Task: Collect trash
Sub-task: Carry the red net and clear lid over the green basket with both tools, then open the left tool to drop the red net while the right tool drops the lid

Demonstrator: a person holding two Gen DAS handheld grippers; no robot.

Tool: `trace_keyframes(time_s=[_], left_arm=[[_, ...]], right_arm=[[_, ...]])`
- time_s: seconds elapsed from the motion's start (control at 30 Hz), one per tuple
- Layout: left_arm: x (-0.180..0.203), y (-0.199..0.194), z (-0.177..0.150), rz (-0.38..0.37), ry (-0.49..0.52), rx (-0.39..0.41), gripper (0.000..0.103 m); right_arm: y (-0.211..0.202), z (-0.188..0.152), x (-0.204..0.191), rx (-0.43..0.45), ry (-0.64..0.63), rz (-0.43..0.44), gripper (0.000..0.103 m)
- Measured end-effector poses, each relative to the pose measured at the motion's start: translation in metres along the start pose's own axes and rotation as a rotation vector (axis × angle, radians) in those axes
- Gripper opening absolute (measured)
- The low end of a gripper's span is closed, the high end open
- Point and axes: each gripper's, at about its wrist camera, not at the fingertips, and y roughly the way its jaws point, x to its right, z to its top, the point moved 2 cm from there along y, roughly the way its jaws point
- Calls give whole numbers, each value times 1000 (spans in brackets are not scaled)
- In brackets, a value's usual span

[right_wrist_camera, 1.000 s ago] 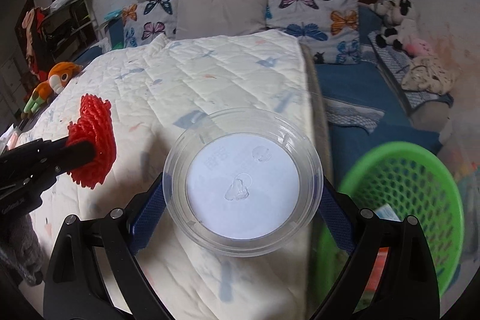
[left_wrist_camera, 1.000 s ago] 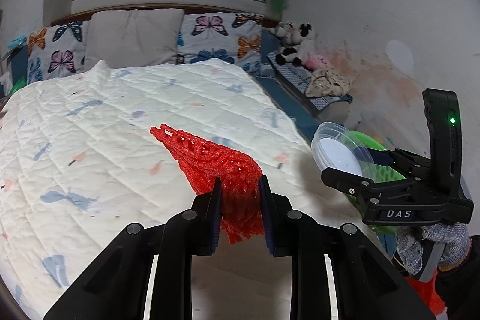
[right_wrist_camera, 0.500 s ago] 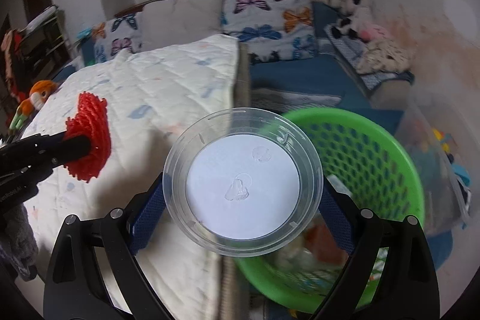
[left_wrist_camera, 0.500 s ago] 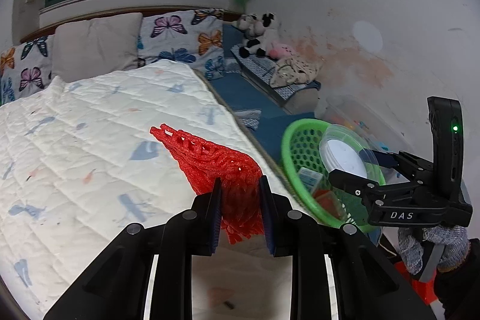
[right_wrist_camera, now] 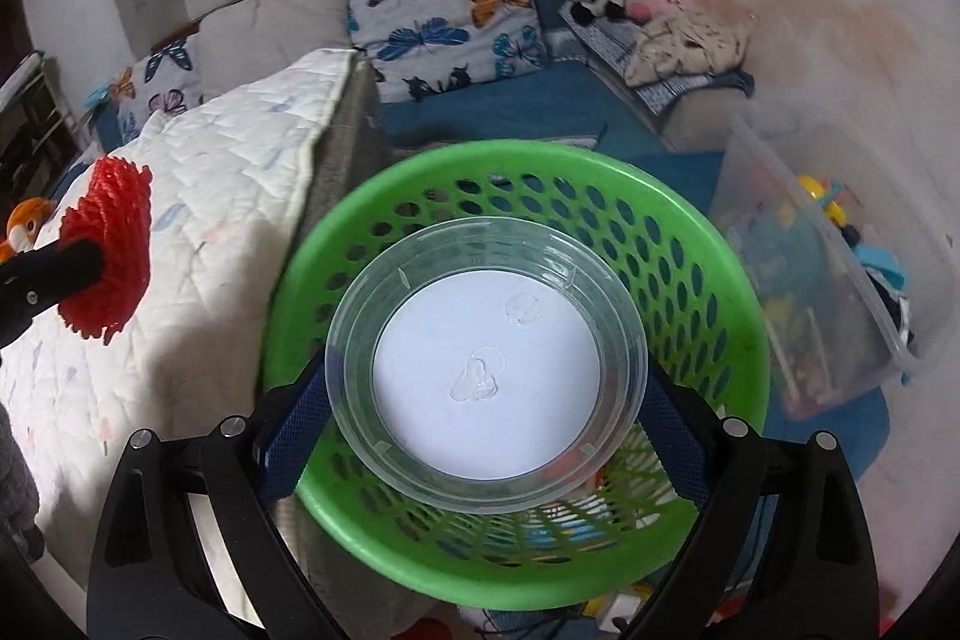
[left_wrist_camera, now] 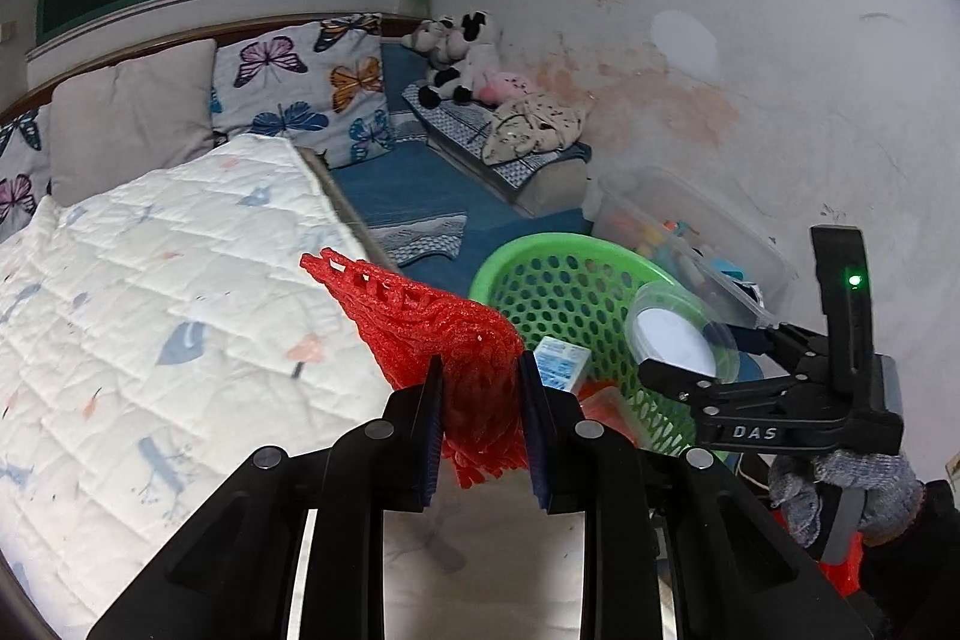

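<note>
My left gripper point(left_wrist_camera: 480, 394) is shut on a red foam fruit net point(left_wrist_camera: 420, 316), held over the bed's right edge beside a green mesh basket point(left_wrist_camera: 552, 250). My right gripper point(right_wrist_camera: 486, 400) is shut on a clear round plastic container point(right_wrist_camera: 486, 364) with a white bottom, held right over the green basket point(right_wrist_camera: 708, 244). The right gripper point(left_wrist_camera: 714, 358) with the container point(left_wrist_camera: 672, 340) also shows in the left wrist view, above the basket's right side. The red net point(right_wrist_camera: 108, 256) in the left gripper shows at the left of the right wrist view. The basket holds a small blue-white carton point(left_wrist_camera: 561, 358) and other trash.
A bed with a white quilt point(left_wrist_camera: 150, 310) fills the left. A clear storage bin with toys point(right_wrist_camera: 828, 292) stands right of the basket by the wall. Butterfly pillows point(left_wrist_camera: 300, 88) and plush toys point(left_wrist_camera: 456, 58) lie at the back. Blue floor mats point(left_wrist_camera: 408, 184) run alongside the bed.
Both grippers have swung right from over the bed toward the basket. The container now hangs over the basket's middle; the red net has reached the bed's edge. Both grips are unchanged.
</note>
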Motion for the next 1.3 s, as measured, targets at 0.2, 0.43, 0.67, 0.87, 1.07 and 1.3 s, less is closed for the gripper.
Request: trace_keyframes(time_s=[0.2, 0.43, 0.67, 0.87, 1.07, 1.3], left_arm=[[16, 13, 7, -20, 33, -13, 23], [33, 31, 9, -47, 63, -42, 23], [47, 55, 10, -73, 85, -84, 23], [56, 72, 7, -95, 89, -117, 26], [61, 75, 3, -108, 98, -116, 49], [56, 63, 1, -103, 83, -99, 53]], right_arm=[[3, -4, 9, -12, 27, 16, 96], [-10, -8, 18, 4, 39, 8, 96], [-24, -14, 25, 18, 50, -14, 96], [-28, -22, 31, 16, 53, -21, 96], [-29, -29, 32, 11, 66, -17, 96], [-33, -32, 27, 20, 67, -17, 96]])
